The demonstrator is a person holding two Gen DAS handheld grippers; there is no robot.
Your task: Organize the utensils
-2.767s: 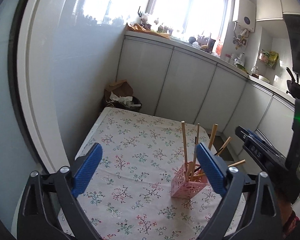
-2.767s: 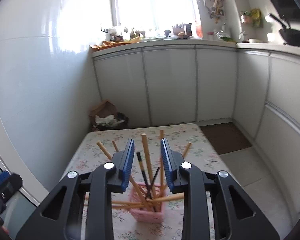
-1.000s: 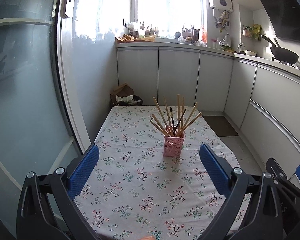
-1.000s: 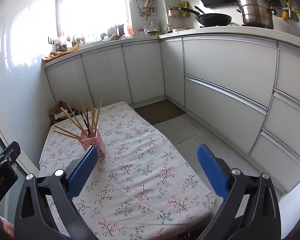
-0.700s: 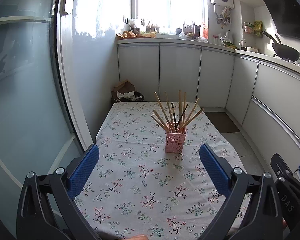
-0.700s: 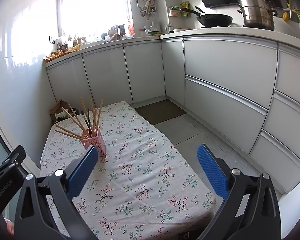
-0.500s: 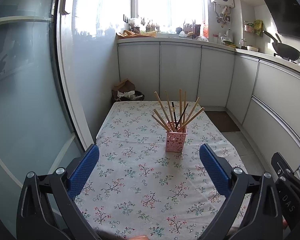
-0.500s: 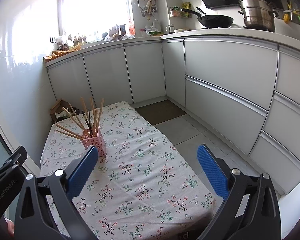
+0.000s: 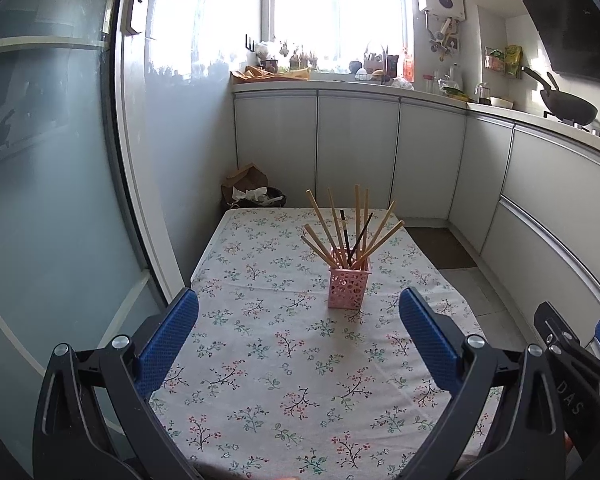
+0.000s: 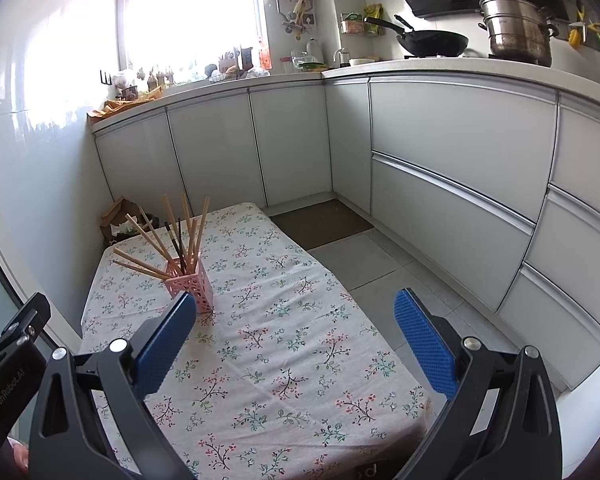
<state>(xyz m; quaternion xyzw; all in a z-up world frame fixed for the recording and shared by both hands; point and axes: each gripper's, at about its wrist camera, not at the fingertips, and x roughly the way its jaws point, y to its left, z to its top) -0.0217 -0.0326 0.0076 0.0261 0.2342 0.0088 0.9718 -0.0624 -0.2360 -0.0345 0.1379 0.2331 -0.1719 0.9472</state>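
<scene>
We have drawn both tongs, left [image 9: 298, 338] and right [image 10: 296, 340], back near and spread empty; wooden chopsticks [image 9: 350, 226] stand in the pink perforated holder [image 9: 348, 286], seemingly organized.

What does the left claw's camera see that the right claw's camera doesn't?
Only the left wrist view shows the tall glass door beside the table. Only the right wrist view shows the steel pot on the counter. Both show the pink holder full of chopsticks on the flowery tablecloth, the black wok, and an open, empty claw: left claw, right claw.
</scene>
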